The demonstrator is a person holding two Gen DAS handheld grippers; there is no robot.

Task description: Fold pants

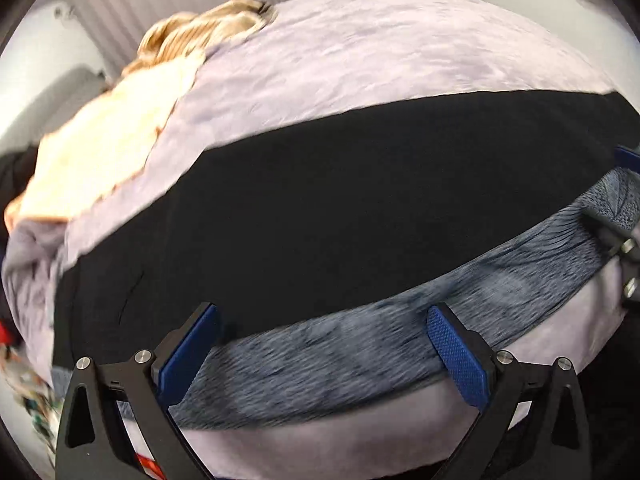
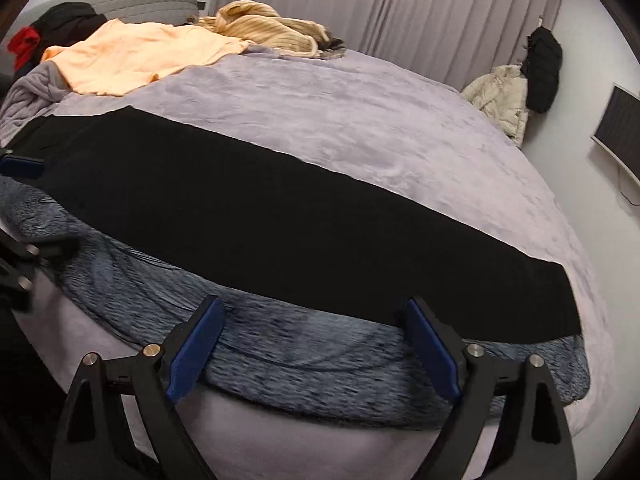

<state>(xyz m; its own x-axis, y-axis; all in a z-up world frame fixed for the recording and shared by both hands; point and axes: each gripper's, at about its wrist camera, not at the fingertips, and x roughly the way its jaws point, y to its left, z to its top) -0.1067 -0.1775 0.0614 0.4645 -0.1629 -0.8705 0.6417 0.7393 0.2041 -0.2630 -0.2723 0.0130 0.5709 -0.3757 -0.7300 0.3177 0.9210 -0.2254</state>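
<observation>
Your bed w/ lavender plush cover (image 2: pixel 360 120): black pants (image 2: pixel 280 232) flat across it, over blue-grey fuzzy fabric (image 2: pixel 300 360) at near edge; peach top (image 2: pixel 136 56), tan ribbed knit (image 2: pixel 264 28) toward far edge.

One pair of black pants (image 2: pixel 280 216) crosses the middle of the frame, with one blue-grey mottled garment (image 2: pixel 304 356) below it. At upper left lie one peach top (image 2: pixel 136 56), one tan ribbed sweater (image 2: pixel 260 28) and one red item (image 2: pixel 24 46). At right hang two jackets, one cream (image 2: pixel 500 96) and one black (image 2: pixel 542 68).
</observation>
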